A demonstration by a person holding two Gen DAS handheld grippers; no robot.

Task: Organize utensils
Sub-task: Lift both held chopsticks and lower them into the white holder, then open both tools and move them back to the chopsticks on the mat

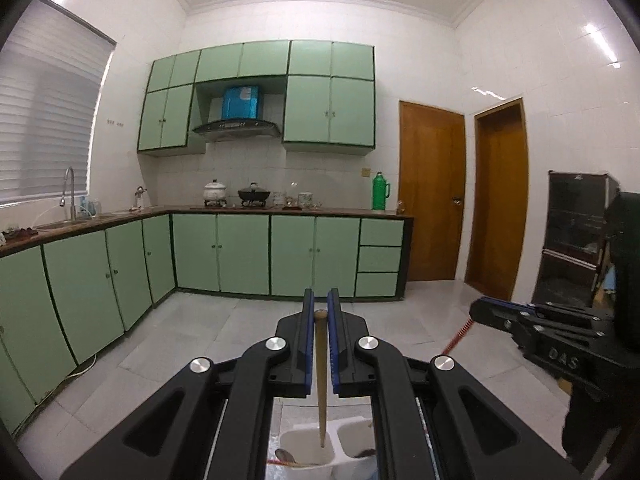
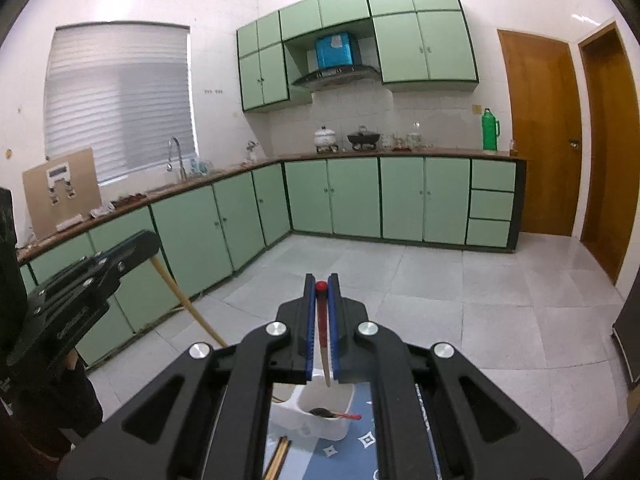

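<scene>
My left gripper (image 1: 320, 312) is shut on a wooden chopstick (image 1: 321, 376) that hangs down into the left cup of a white two-cup utensil holder (image 1: 334, 436), where a spoon lies. My right gripper (image 2: 321, 286) is shut on a red-tipped chopstick (image 2: 323, 336) held upright above the same white holder (image 2: 320, 416), which has a dark spoon and a red-ended stick in it. The left gripper (image 2: 136, 246) with its wooden chopstick (image 2: 188, 304) shows at the left of the right wrist view. The right gripper (image 1: 486, 312) shows at the right of the left wrist view.
The holder stands on a blue patterned mat (image 2: 352, 444). More wooden chopsticks (image 2: 280, 456) lie on the table beside it. Beyond are green kitchen cabinets (image 1: 248, 256), a tiled floor (image 2: 440, 300), two brown doors (image 1: 432, 192) and a dark cabinet (image 1: 572, 240) at the right.
</scene>
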